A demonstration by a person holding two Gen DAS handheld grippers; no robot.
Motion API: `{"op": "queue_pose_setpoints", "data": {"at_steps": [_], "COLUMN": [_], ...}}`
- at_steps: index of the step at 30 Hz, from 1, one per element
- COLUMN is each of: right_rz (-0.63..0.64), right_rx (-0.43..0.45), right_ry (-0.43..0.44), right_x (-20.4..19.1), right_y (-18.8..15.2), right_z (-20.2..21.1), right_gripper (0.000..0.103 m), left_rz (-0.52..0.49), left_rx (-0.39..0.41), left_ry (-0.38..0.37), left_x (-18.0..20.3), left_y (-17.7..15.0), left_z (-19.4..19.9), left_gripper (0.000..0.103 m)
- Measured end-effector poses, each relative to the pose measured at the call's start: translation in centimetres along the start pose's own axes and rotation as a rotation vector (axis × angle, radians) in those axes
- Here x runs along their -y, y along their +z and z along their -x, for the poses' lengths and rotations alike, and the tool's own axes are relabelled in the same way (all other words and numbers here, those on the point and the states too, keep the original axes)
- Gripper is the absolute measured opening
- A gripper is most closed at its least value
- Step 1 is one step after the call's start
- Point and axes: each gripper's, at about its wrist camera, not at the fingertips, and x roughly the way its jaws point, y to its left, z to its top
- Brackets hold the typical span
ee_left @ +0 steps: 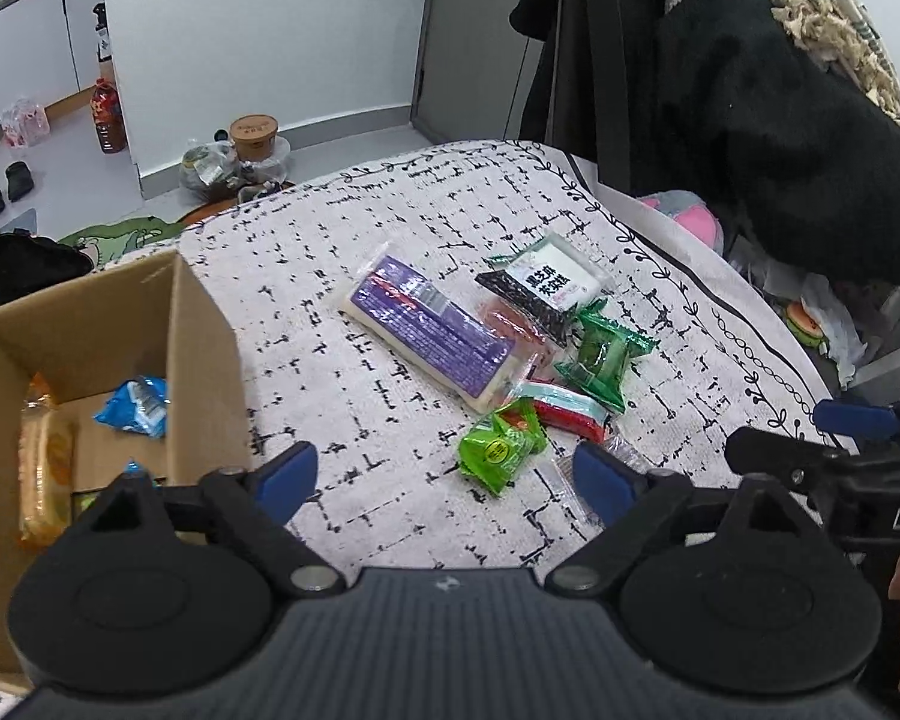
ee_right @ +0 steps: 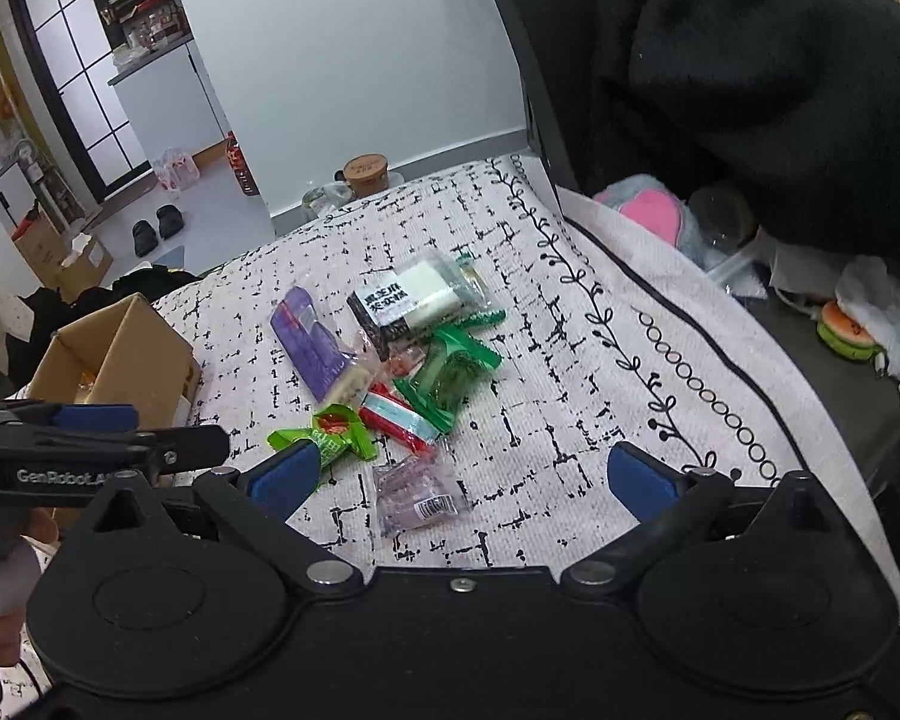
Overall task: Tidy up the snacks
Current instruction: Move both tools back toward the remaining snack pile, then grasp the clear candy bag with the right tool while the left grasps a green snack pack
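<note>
The snack packets (ee_left: 480,348) lie mid-tabletop (ee_left: 342,228), well clear of its edges, with the cardboard box (ee_left: 168,324) beside them. Both the left tool (ee_left: 447,474) and right tool (ee_right: 462,477) hover with jaws spread, holding nothing.

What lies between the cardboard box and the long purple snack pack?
Only bare patterned cloth separates the cardboard box from the purple pack; the left wrist view shows it best.

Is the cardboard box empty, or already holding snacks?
Holding snacks: the open cardboard box shows a blue packet and an orange packet inside.
</note>
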Motion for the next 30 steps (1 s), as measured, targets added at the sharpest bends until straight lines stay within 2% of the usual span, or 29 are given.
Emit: {"op": "queue_pose_setpoints", "data": {"at_steps": [11, 15, 17, 26, 30], "right_rz": [-0.041, -0.053, -0.056, -0.066, -0.03], "right_rx": [-0.053, -0.091, -0.103, -0.153, -0.165], "right_ry": [0.043, 0.046, 0.052, 0.06, 0.032], "right_x": [0.6, 0.4, 0.3, 0.0, -0.4], "right_y": [0.1, -0.2, -0.3, -0.8, -1.2], "right_z": [-3.1, -4.9, -5.6, -8.0, -8.6], "right_gripper": [0.09, 0.085, 0.083, 0.077, 0.073], "left_rz": [0.007, 0.007, 0.011, 0.055, 0.057], "left_rx": [-0.043, -0.053, -0.055, -0.08, -0.085], "left_ry": [-0.009, -0.004, 0.0, 0.018, 0.015], "left_x": [1.1, 1.0, 1.0, 0.1, 0.0], "left_y": [0.4, 0.3, 0.3, 0.4, 0.4], "left_z": [-3.6, -4.2, -4.5, -6.0, -6.2], "left_gripper": [0.067, 0.063, 0.059, 0.053, 0.053]}}
